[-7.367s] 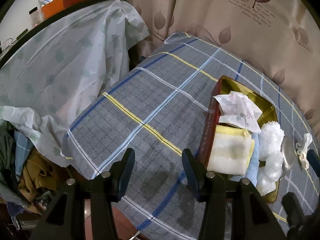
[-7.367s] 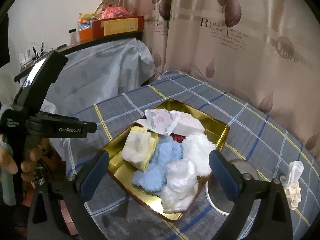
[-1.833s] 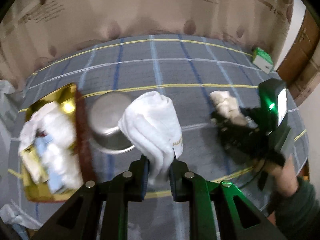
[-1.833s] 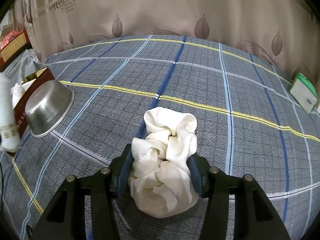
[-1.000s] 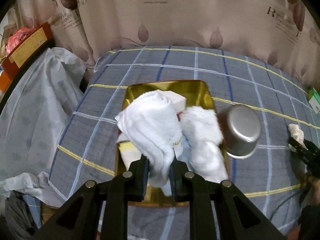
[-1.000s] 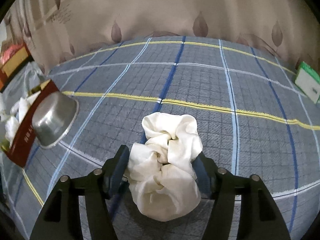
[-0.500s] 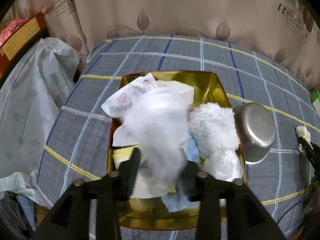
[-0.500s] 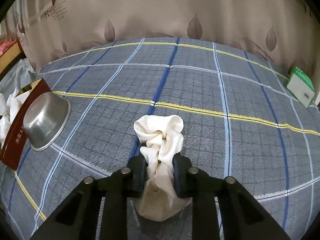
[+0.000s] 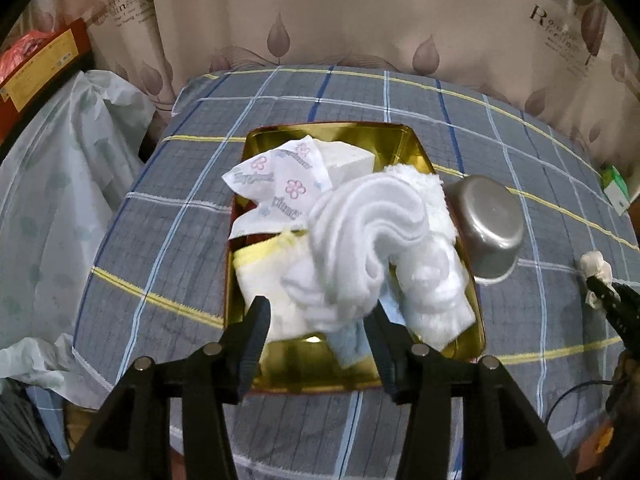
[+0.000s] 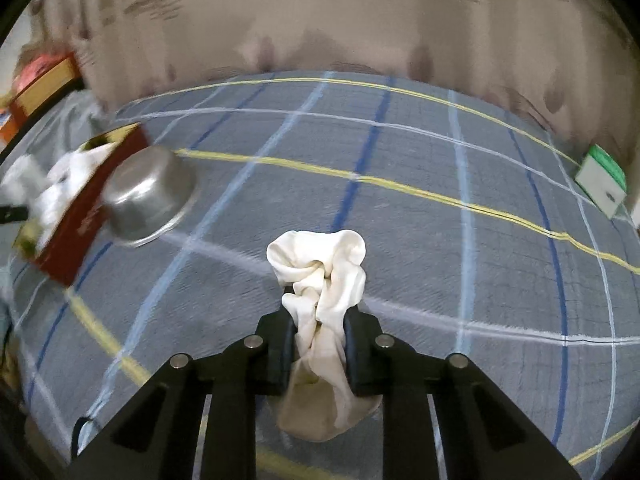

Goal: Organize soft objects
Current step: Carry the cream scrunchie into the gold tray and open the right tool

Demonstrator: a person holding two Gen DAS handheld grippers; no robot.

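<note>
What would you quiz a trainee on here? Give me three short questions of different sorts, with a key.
1. True or false: the left gripper is clamped on the white towel.
2. The right gripper holds: A) metal bowl B) cream scrunchie C) green box.
3. Fill in: the white towel lies over the gold ____.

Key: 1 false, its jaws are open; 2 B; 3 tin.

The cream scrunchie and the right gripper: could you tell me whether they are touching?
Touching. The right wrist view shows the right gripper with both fingers pressed against the cream scrunchie, squeezing it narrow between them.
</note>
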